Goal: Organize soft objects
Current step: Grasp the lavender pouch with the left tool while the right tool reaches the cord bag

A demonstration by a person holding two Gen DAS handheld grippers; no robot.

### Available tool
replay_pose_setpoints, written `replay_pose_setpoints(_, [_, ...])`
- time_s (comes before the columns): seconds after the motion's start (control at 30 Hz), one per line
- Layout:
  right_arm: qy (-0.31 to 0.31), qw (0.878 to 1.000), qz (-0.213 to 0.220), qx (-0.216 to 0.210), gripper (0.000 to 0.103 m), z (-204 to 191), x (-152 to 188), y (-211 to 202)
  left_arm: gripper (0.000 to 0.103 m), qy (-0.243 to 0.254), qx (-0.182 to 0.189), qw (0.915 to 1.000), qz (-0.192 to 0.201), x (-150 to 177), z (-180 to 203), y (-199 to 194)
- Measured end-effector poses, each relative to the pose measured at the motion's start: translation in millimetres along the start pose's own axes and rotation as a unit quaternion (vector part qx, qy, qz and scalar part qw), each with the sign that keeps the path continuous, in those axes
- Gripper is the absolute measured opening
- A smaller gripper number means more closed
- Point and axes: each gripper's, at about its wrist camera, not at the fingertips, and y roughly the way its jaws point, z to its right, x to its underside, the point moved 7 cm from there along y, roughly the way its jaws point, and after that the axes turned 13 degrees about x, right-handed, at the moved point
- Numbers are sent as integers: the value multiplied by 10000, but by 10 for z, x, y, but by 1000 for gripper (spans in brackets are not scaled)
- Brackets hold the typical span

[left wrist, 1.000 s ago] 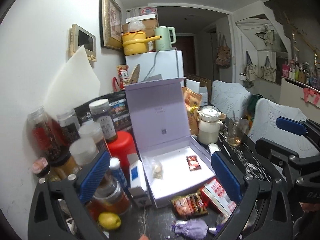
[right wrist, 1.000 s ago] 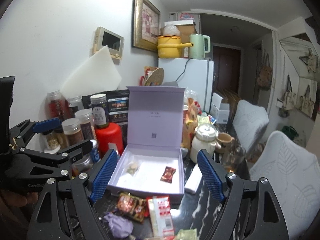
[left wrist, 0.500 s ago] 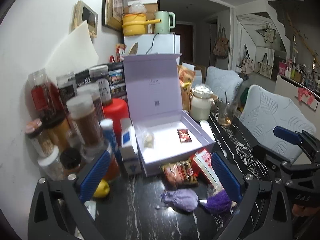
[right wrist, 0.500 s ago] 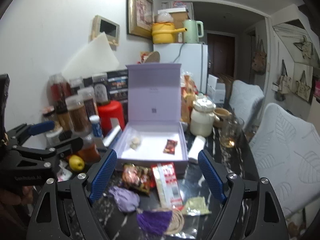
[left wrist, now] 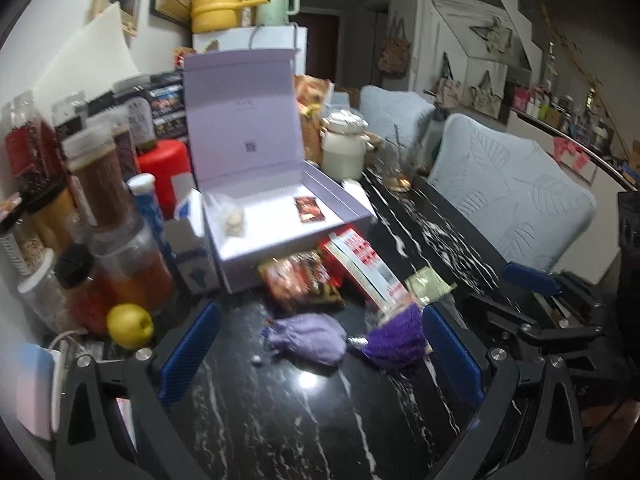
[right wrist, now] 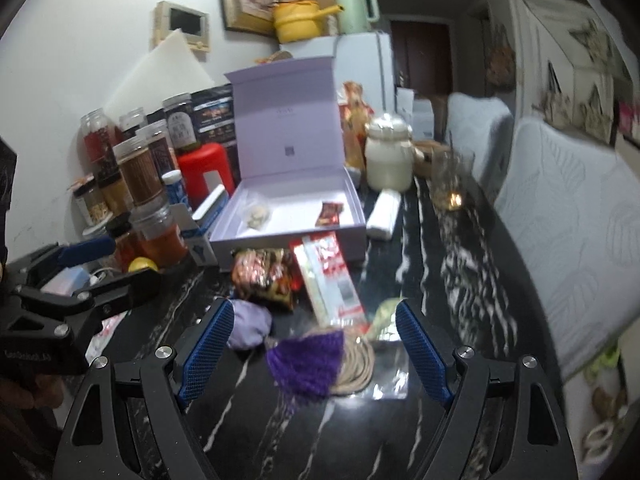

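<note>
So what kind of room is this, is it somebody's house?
Most likely a home dining or kitchen corner. A small white fridge has a yellow pot and a green kettle on top, food jars crowd the dark marbled table, and padded chairs stand beside it.

Lemon (left wrist: 130, 326) lay beside spice jars (left wrist: 100, 184) at wall. Red canister (right wrist: 206, 174) stood behind. Cream ceramic pot (right wrist: 389, 160) and glass (right wrist: 450, 182) sat on black marbled tabletop (left wrist: 280, 412).

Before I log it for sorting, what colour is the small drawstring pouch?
Pale lavender soft cloth pouch; left wrist view shows it best.
</note>
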Motion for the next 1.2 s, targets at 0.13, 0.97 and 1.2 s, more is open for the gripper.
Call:
replay_pose_setpoints(0.13, [360, 9991, -199, -69, 84, 78, 173, 87, 103, -14, 148, 9998, -93, 83, 48, 107])
replay_pose_setpoints(0.97, [800, 9905, -928, 618, 84, 484, 602, 563, 103, -559, 41, 9900, -1297, 447, -502, 1246])
replay_pose_setpoints(1.2, [890, 9879, -1100, 632, 84, 530, 610, 710, 102, -671, 22, 9853, -1569, 546, -569, 1428])
